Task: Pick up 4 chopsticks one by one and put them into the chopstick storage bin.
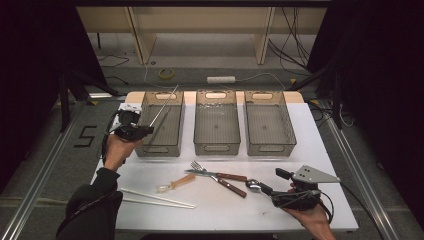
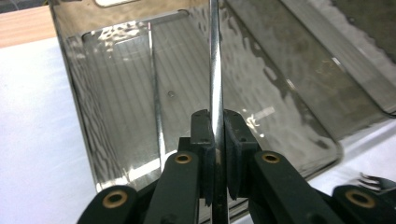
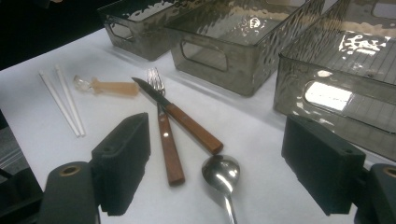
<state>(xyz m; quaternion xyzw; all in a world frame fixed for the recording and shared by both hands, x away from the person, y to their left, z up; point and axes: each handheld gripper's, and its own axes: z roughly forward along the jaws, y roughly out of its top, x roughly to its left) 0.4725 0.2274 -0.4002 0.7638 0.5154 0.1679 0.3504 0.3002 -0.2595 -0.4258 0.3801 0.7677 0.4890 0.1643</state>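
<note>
White table [image 1: 310, 135]: bins [image 1: 217, 129], cutlery [image 1: 220, 177], chopsticks [image 1: 157, 198].

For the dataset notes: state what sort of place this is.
Probably a lab or recording workspace, not a kitchen: a white table with three smoked plastic bins and loose cutlery, cables and a power strip on the floor, dark screens at both sides.

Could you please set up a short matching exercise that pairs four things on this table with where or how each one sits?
Things:
1. metal rod
2. spoon
3. white chopsticks
4. middle bin

Places or states:
A. lying side by side on the table
B. standing empty between two other bins
C. clamped in the left tool, over the left bin
D. lying on the table between the open jaws of the right tool

Pairs: 1-C, 2-D, 3-A, 4-B
</note>
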